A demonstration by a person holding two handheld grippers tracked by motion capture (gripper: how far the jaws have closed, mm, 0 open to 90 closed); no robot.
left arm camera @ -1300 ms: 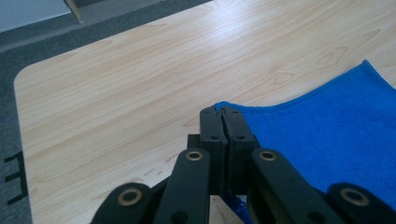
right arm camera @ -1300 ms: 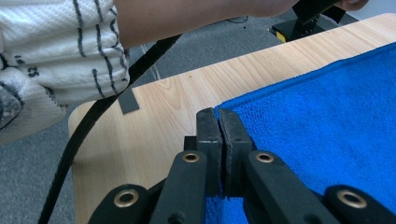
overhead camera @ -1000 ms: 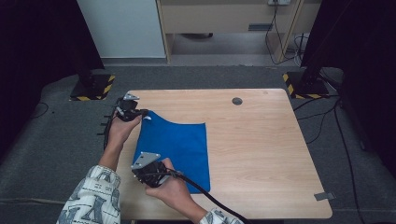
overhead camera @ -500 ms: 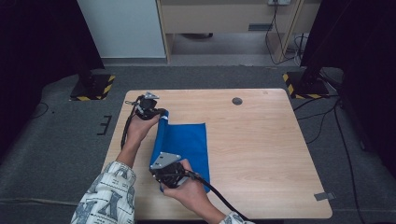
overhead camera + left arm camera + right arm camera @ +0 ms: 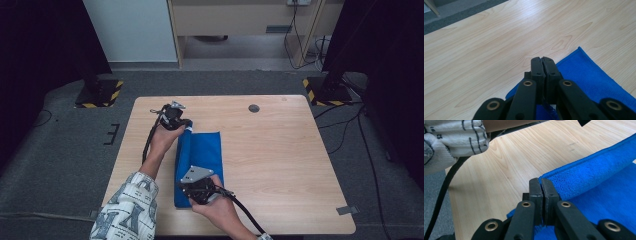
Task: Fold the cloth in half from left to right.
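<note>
A blue cloth (image 5: 205, 155) lies on the wooden table (image 5: 290, 165), its left side lifted and rolled over toward the right. My left gripper (image 5: 188, 124) is shut on the cloth's far left corner. My right gripper (image 5: 184, 188) is shut on the near left corner. In the left gripper view the jaws (image 5: 542, 60) are pressed together, with blue cloth (image 5: 589, 77) beneath and beyond them. In the right gripper view the shut jaws (image 5: 541, 181) meet the raised folded edge of the cloth (image 5: 594, 172).
A small dark round hole (image 5: 254, 108) sits near the table's far edge. Bare wood spreads to the right of the cloth. A patterned sleeve (image 5: 454, 140) and a black cable (image 5: 441, 195) lie close on the left. Black stands with striped bases (image 5: 100, 92) flank the far corners.
Both grippers have carried the cloth's left edge to the right. The cloth now lies narrower, with its left part folded over, and both hands sit farther in over the table.
</note>
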